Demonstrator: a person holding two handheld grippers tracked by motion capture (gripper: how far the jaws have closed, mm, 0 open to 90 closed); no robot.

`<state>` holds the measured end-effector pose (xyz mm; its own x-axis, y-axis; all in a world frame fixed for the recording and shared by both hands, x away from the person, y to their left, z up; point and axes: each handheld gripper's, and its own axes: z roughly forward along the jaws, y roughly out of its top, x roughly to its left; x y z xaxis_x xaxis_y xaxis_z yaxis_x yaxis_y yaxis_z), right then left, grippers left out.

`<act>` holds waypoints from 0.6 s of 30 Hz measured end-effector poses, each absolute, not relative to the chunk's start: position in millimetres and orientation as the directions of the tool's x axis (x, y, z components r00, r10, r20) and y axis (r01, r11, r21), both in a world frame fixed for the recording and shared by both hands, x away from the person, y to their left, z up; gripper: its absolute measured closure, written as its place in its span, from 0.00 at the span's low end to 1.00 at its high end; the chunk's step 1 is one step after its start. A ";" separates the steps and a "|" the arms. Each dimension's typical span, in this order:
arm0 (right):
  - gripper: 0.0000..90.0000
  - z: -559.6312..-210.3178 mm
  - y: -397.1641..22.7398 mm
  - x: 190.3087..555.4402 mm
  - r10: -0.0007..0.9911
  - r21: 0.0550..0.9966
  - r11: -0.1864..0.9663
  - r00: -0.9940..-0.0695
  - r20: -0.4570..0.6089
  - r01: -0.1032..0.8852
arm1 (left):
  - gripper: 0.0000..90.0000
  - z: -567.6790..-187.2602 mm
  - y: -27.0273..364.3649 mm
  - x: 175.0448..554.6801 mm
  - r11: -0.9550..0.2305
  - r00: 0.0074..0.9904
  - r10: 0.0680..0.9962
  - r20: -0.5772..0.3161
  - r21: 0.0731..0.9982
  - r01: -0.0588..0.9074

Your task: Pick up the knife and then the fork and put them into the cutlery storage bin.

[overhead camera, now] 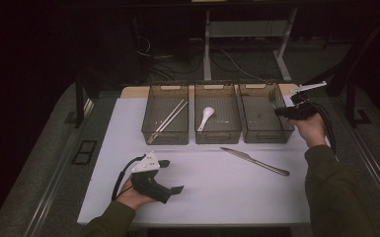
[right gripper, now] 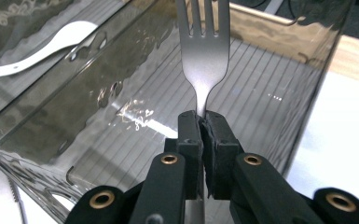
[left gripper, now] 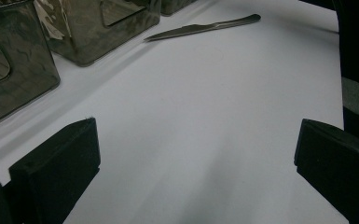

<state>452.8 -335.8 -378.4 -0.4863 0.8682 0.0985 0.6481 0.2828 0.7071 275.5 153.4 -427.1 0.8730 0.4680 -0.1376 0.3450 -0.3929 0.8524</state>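
My right gripper (right gripper: 203,122) is shut on a metal fork (right gripper: 206,51), tines pointing away, over the right-hand clear bin (right gripper: 279,88). In the high view that gripper (overhead camera: 280,111) hovers at the right bin (overhead camera: 265,129). A table knife (overhead camera: 254,161) lies on the white mat in front of the bins; it also shows far off as the knife (left gripper: 204,28) in the left gripper view. My left gripper (overhead camera: 171,177) rests on the mat at the front left, jaws wide open with nothing between them, fingers (left gripper: 60,165) apart.
Three clear bins stand in a row at the back of the white mat (overhead camera: 202,192). The left bin (overhead camera: 164,133) holds chopsticks (overhead camera: 168,121), the middle bin (overhead camera: 217,134) a white spoon (overhead camera: 206,117). The table's edges lie just beyond the mat.
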 end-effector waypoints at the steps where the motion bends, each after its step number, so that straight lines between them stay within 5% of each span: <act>1: 0.95 -379.5 -334.8 453.6 0.867 0.705 0.287 -0.488 0.096 0.648 | 0.00 -427.1 153.4 275.4 -0.392 0.873 0.468 -0.137 0.853 0.345; 18: 0.94 -392.2 -314.1 466.9 0.876 0.652 0.324 -0.477 0.067 0.685 | 0.00 -427.4 153.4 275.6 -0.394 0.876 0.462 -0.141 0.852 0.345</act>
